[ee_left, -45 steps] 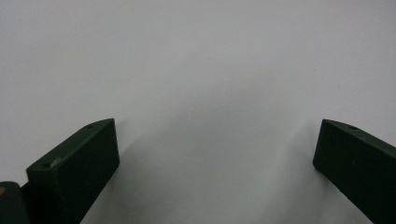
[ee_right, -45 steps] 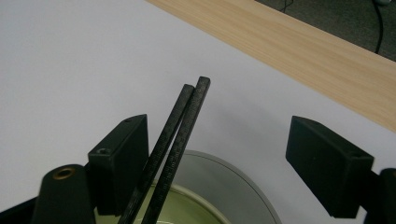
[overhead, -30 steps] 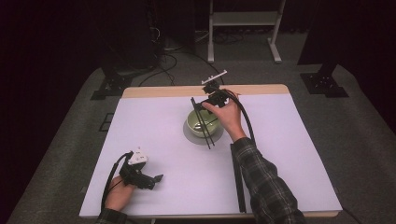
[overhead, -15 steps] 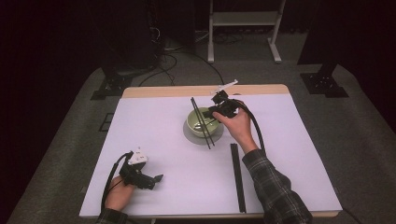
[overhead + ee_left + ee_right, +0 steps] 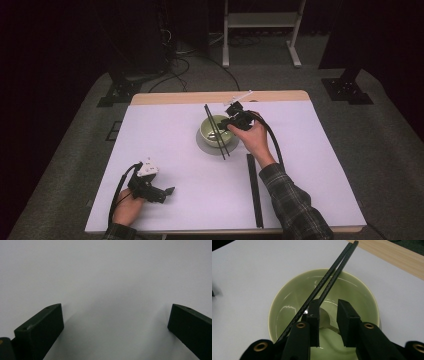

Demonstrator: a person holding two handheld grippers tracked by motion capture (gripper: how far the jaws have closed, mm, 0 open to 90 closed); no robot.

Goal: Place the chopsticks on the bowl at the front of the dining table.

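Chopsticks (image 5: 329, 280) lie across the green bowl (image 5: 287, 302) — thin, stiff, light and slippery. The right gripper (image 5: 328, 315), jaws just narrowing over the bowl, grips nothing yet; take both sticks mid-length. The left gripper (image 5: 162, 192) rests released.

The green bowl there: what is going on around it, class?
A person works two hand-held grippers at a white table. The right gripper reaches into the green bowl, its jaws having just been closing around a metal spoon lying inside; whether they press on it yet is unclear. A pair of black chopsticks rests across the bowl's rim. The left gripper rests open on the table near the front edge, holding nothing.
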